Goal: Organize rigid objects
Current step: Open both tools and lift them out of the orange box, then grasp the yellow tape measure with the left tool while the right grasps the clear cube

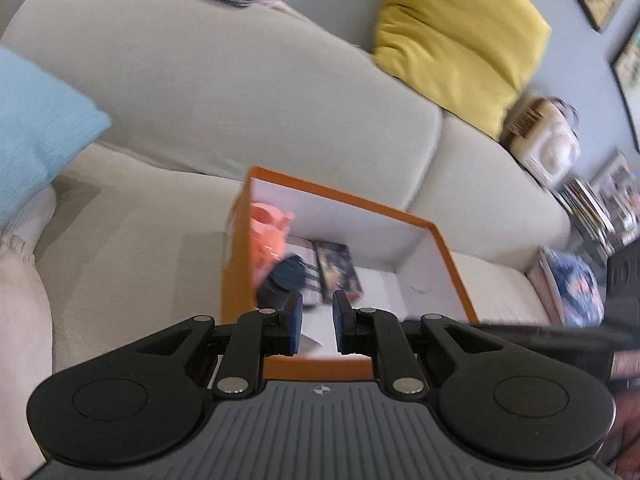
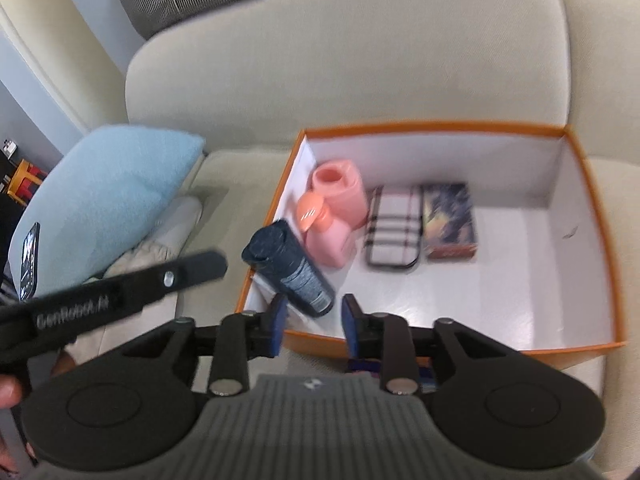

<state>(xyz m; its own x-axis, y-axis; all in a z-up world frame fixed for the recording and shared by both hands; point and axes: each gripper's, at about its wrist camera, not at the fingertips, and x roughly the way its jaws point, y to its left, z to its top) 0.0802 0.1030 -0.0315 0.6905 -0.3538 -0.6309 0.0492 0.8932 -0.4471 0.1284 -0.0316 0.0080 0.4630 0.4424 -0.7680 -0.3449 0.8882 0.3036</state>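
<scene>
On the beige sofa seat, open orange cardboard box (image 2: 592, 184) with white lining, holding dark blue cylindrical tube (image 2: 290, 266) tilted against its nine-o'clock wall, pink plastic bottle (image 2: 326, 236) just beside. Right gripper (image 2: 314, 322) hovering at six o'clock, jaws parted, empty. Left gripper (image 1: 316, 322) nearly closed on nothing. Risk: tube probably sliding flat or nudged by a careless pass, toppling bottle.

Two bottles (image 2: 292, 270), two flat packs (image 2: 394, 228)
</scene>
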